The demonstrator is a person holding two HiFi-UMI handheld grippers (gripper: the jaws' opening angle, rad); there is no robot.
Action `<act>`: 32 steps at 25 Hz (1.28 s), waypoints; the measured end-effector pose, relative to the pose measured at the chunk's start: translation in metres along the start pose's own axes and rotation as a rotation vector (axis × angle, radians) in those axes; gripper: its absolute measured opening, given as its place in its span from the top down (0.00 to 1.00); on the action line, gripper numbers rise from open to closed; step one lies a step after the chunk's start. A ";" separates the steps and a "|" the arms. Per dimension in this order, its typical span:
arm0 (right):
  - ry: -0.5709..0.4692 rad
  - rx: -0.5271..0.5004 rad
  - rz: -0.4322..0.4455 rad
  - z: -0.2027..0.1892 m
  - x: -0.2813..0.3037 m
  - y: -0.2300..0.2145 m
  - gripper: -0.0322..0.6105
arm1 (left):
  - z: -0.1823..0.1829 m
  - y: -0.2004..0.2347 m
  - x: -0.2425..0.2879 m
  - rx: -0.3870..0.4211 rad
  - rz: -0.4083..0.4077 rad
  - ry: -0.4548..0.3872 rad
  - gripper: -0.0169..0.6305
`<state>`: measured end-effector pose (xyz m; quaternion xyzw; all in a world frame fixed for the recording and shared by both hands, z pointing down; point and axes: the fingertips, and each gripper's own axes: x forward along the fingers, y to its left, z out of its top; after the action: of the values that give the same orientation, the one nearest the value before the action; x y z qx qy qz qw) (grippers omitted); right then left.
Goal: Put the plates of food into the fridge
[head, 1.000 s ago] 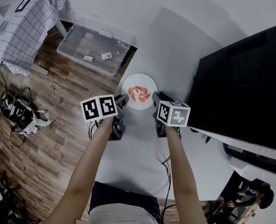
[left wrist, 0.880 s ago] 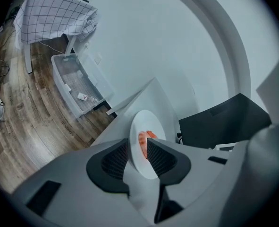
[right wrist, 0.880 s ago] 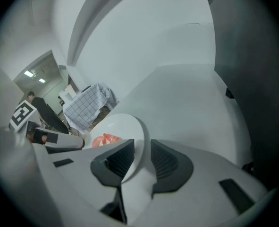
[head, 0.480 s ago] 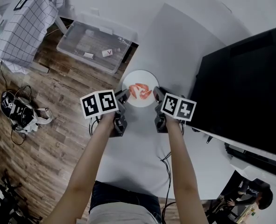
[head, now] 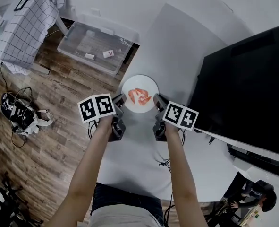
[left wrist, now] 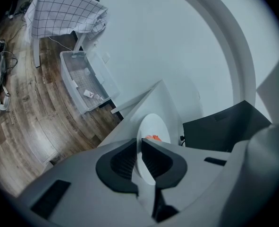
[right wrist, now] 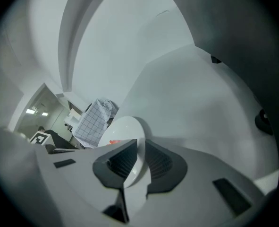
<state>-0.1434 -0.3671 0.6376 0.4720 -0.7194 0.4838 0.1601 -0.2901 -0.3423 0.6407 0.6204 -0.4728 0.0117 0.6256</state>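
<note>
both clamp the plate (head: 139,82) rim: left hand-held gripper (head: 120,99), right hand-held gripper (head: 157,99), whose jaws just closed further.

the red food (head: 140,96) is too small to identify.

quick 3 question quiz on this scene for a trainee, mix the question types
1. True or false: the plate holds red food.
2. What does the left gripper grip? A) a cup B) the plate's rim C) a spoon
3. Fill in: the clear bin stands on the ____.
Key: 1 true. 2 B; the right gripper, whose jaws have just been closing, has the opposite rim between them. 3 floor.
</note>
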 end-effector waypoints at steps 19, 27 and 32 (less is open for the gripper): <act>-0.162 0.250 0.110 -0.055 -0.101 0.034 0.89 | -0.057 -0.025 -0.077 -0.020 -0.120 0.068 0.92; -0.259 0.337 0.129 -0.077 -0.154 0.035 0.89 | -0.086 -0.051 -0.099 0.025 -0.171 0.114 0.93; -0.293 0.359 0.134 -0.086 -0.194 0.024 0.89 | -0.116 -0.079 -0.110 0.052 -0.208 0.134 0.93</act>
<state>-0.0854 -0.1905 0.5331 0.5091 -0.6671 0.5400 -0.0649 -0.2364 -0.2058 0.5388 0.6801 -0.3627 0.0006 0.6372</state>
